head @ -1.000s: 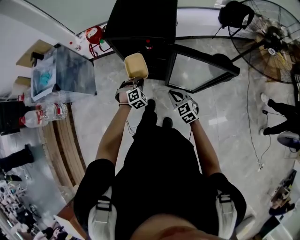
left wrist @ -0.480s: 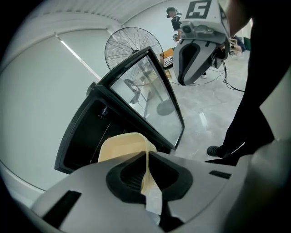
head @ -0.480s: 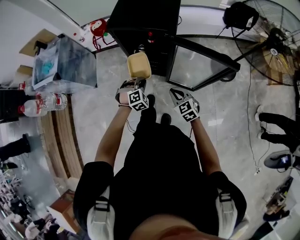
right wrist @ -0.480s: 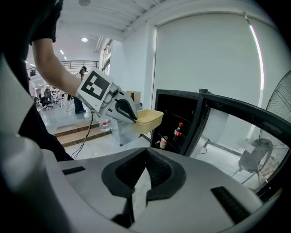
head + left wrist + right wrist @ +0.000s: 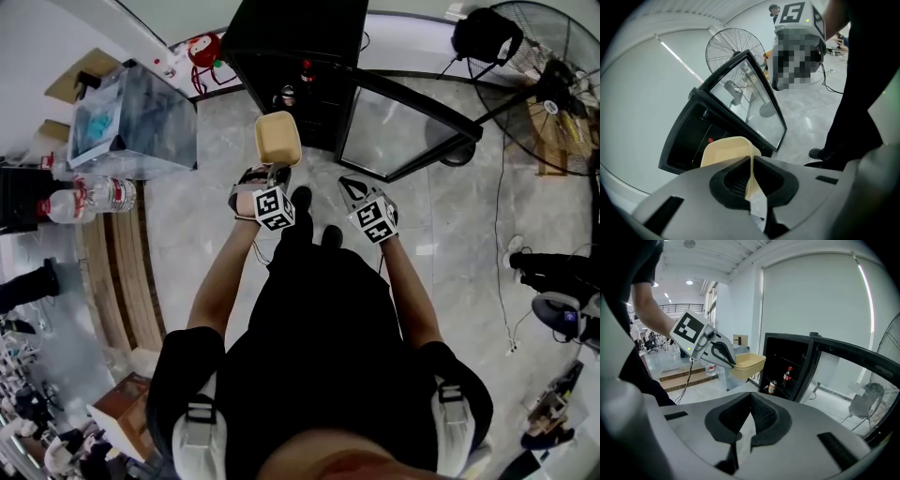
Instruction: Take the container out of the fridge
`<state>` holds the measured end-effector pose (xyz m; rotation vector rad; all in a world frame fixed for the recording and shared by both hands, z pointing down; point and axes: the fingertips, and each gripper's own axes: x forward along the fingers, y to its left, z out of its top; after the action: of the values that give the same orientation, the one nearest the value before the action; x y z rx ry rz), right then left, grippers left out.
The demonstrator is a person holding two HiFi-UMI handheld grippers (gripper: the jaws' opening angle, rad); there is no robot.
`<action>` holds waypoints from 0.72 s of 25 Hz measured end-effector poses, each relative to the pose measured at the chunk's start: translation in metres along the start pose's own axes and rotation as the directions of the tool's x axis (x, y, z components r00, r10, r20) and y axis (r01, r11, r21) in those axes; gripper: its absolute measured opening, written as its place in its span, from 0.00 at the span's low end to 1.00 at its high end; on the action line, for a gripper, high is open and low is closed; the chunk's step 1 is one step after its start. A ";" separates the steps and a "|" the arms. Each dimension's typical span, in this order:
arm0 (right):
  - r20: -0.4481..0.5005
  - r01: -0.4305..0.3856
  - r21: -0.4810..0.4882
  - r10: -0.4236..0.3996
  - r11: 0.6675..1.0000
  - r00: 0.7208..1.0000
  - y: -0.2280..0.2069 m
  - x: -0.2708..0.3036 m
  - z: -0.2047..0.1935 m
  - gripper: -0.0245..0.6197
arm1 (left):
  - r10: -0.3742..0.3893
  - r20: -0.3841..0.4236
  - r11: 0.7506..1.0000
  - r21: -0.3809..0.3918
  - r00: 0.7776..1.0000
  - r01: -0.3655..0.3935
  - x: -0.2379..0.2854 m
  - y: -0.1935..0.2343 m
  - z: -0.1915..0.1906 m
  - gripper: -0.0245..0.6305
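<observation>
The black fridge (image 5: 281, 47) stands with its glass door (image 5: 398, 127) swung wide open, and a large floor fan (image 5: 553, 75) stands off to the person's right on the grey marble floor (image 5: 206, 216). The beige, open-topped container (image 5: 277, 139) is outside the fridge, held in the air over the floor just in front of the open cabinet. It juts forward from the tips of the left gripper (image 5: 277, 172), whose jaws are clamped on one thin side wall, with one pad inside the wall and one outside. The right gripper (image 5: 351, 190) hangs just beside the left, pads pressed together with nothing between them. On a fridge shelf sit a dark bottle (image 5: 788, 374) with a red cap and red label and a small can (image 5: 772, 387) (the print on both is too small to read). The only clear markings are the black-and-white square patterns on the grippers' cubes.
</observation>
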<state>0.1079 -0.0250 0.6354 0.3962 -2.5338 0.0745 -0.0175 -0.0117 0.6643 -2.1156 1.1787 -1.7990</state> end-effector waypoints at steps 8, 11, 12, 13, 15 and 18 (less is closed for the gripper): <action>0.000 -0.006 -0.004 0.006 1.000 1.000 0.009 -0.005 -0.006 0.04 | -0.009 -0.003 1.000 -0.014 1.000 0.009 -0.011 -0.022 -0.002 0.09; 0.001 -0.008 0.001 0.008 1.000 1.000 0.012 -0.006 -0.009 0.04 | -0.013 -0.003 1.000 -0.016 1.000 0.013 -0.012 -0.028 -0.003 0.09; -0.001 -0.009 0.006 0.009 1.000 1.000 0.013 -0.008 -0.009 0.04 | -0.016 -0.004 1.000 -0.016 1.000 0.016 -0.012 -0.031 -0.003 0.09; -0.004 -0.008 0.011 0.008 1.000 1.000 0.014 -0.009 -0.009 0.04 | -0.018 -0.004 1.000 -0.017 1.000 0.018 -0.013 -0.033 -0.003 0.09; -0.006 -0.007 0.016 0.007 1.000 1.000 0.015 -0.012 -0.009 0.04 | -0.023 -0.006 1.000 -0.017 1.000 0.023 -0.014 -0.037 -0.002 0.09; 0.004 -0.008 0.016 0.008 1.000 1.000 0.017 -0.011 -0.012 0.04 | -0.027 -0.009 1.000 -0.016 1.000 0.027 -0.015 -0.041 -0.002 0.09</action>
<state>0.1183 -0.0044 0.6403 0.3927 -2.5406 0.0977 0.0008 0.0268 0.6758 -2.1443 1.1762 -1.8182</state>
